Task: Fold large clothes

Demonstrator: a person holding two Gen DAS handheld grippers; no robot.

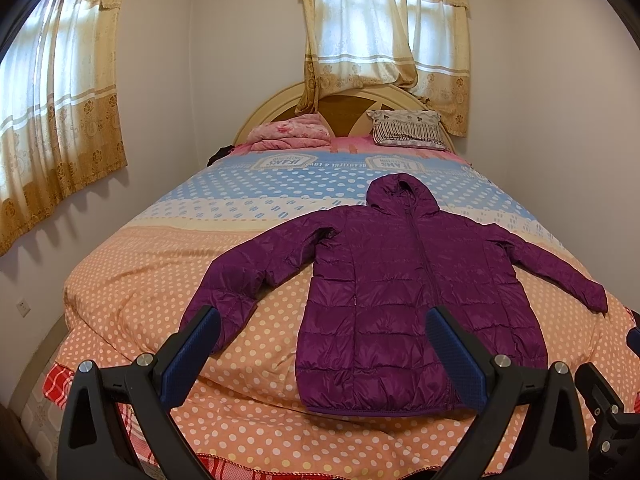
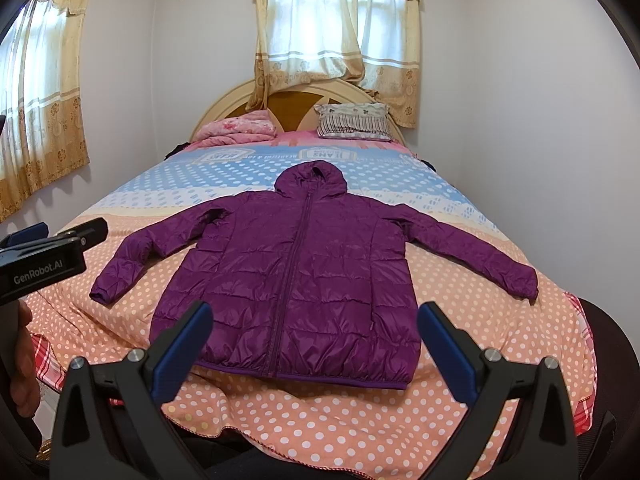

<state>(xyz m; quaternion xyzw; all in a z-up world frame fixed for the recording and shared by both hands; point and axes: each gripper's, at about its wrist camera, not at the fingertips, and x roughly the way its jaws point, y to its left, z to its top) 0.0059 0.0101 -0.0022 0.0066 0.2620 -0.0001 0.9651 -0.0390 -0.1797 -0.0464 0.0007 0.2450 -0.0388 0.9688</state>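
Two grippers hang at the foot of the bed (image 2: pixel 120 292), and we hold both above its near edge, clear of the jacket (image 2: pixel 296 272). Our left gripper (image 1: pixel 324 352) has its blue-padded fingers (image 1: pixel 452 356) spread wide and grips nothing; through the gap we see the jacket's hem and its left sleeve (image 1: pixel 236 284). Our right gripper (image 2: pixel 314 344) is likewise spread, empty, with the jacket's hem straight ahead between its fingers (image 2: pixel 184 344).

The jacket is purple, quilted and hooded. It lies flat, front up and zipped, on the orange dotted part of the bedspread, hem toward the foot, hood (image 2: pixel 310 178) toward the headboard (image 2: pixel 240 96) and reaching onto the blue dotted band. Both sleeves spread out and slant back toward the foot; the right sleeve (image 2: pixel 472 252) ends near the bed's right edge.

Beyond the jacket, against the headboard, a pink folded blanket (image 2: pixel 240 128) sits on the left and a striped pillow (image 2: pixel 354 120) on the right. Behind the headboard hang yellow curtains (image 2: pixel 336 40), and another curtain (image 2: pixel 40 92) covers the wall to the jacket's left. In the right wrist view the body of our left gripper shows at the left margin, level with the jacket's left sleeve, with our hand (image 2: pixel 22 360) below it.
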